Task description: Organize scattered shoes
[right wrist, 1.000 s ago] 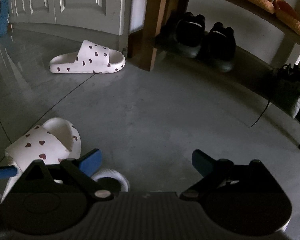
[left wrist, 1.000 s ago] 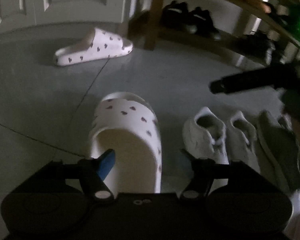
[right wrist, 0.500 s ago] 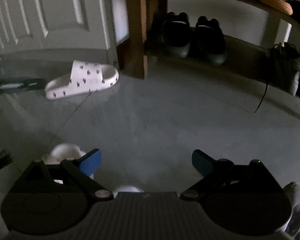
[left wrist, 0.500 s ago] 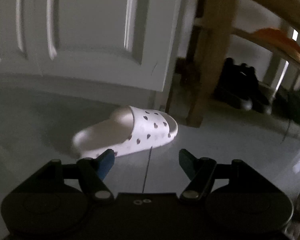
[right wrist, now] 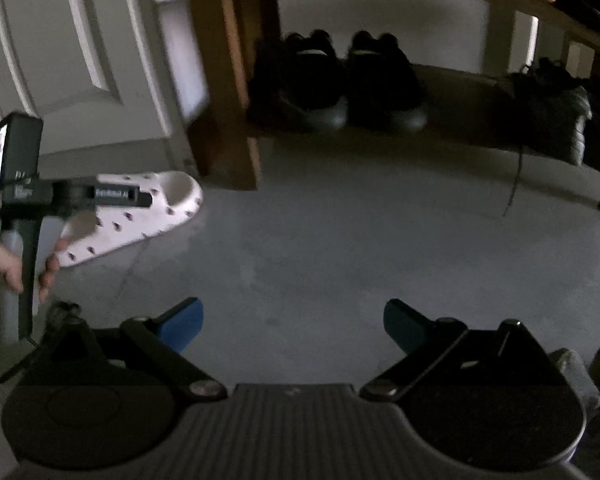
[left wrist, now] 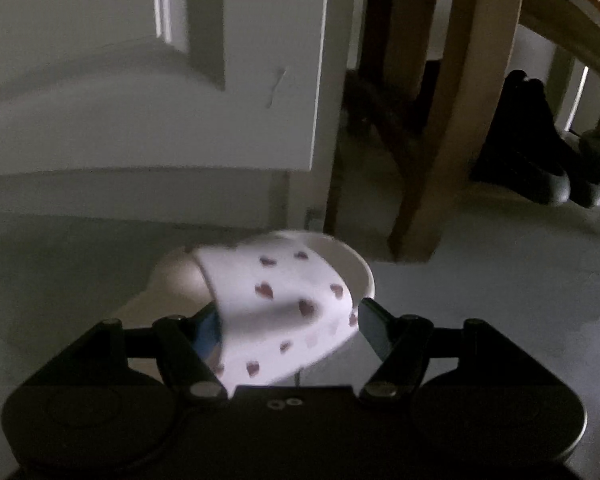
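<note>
Two spread fingers [left wrist: 370,320] straddle the heart-print slide [left wrist: 284,304].

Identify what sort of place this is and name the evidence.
Probably a home entryway: a wooden shoe rack holding black sneakers, a white paneled door, and a heart-print slide sandal on the floor.

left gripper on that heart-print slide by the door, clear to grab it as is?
Probably yes. The left gripper is open with the slide's strap between its fingers, one pad inside the strap opening, the other outside. Nothing blocks it; the wooden rack leg stands off to the right. The frame is blurred.
</note>
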Motion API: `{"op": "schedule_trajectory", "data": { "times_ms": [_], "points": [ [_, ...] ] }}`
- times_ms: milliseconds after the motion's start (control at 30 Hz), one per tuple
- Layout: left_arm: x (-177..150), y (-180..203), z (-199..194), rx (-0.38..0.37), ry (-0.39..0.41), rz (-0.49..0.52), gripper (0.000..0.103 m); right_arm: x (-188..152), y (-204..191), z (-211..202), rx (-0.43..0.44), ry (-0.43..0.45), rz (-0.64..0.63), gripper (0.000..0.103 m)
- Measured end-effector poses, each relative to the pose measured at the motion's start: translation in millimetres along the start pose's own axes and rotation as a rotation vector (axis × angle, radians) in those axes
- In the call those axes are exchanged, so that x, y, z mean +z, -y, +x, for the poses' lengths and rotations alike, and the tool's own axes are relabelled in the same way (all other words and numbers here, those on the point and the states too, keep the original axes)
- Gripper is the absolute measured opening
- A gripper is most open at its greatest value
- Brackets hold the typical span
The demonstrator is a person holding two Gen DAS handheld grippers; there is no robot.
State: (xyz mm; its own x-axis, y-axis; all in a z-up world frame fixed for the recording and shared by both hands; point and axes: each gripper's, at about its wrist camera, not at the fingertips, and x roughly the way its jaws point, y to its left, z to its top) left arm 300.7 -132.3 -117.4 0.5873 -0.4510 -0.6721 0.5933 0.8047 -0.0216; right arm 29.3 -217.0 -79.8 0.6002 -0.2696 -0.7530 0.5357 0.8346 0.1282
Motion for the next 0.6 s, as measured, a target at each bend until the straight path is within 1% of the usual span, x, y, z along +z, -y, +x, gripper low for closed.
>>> {"op": "schedule_trajectory", "data": {
  "times_ms": [33,67,100,133,167,233,300,433,500,600],
  "points": [
    [-1.9,2.0,-1.3,0.009,0.032,0.001,0.069,-1.3,3.7,1.4,-0.009,-0.009,0.007,0.098],
    [-4.9,4.5,-3.9,0.034,0.072,0.0,0.066,-2.6,7.4,2.9,-0.018,-0.017,0.015,0.098],
    [-6.5,5.8,-5.5,0.058,0.093,-0.004,0.059,-5.4,11.8,3.4,-0.027,-0.027,0.023,0.098],
    [-8.4,5.1,-6.4,0.078,0.106,-0.02,0.041,-6.9,14.4,3.6,-0.032,-0.032,0.029,0.098],
    [-10.4,2.3,-7.6,0.084,0.119,-0.049,0.036,-8.0,15.7,3.3,-0.034,-0.034,0.032,0.098],
    [-12.4,-5.1,-10.9,0.043,0.123,-0.099,0.03,-9.1,17.6,0.8,-0.033,-0.034,0.031,0.098],
    [-14.0,-7.9,-16.0,0.02,0.121,-0.106,0.027,-10.3,19.5,-1.6,-0.032,-0.034,0.029,0.098],
    [-17.6,-0.3,-37.9,0.055,0.146,-0.052,0.026,-12.5,23.2,-6.5,-0.03,-0.033,0.027,0.098],
    [-18.7,1.7,-59.0,0.082,0.159,-0.038,0.026,-10.6,23.7,-10.4,-0.021,-0.027,0.02,0.098],
    [-30.5,2.1,-110.2,0.106,0.201,-0.071,0.026,-9.4,23.7,-17.4,0.006,-0.014,0.002,0.098]
  ]
}}
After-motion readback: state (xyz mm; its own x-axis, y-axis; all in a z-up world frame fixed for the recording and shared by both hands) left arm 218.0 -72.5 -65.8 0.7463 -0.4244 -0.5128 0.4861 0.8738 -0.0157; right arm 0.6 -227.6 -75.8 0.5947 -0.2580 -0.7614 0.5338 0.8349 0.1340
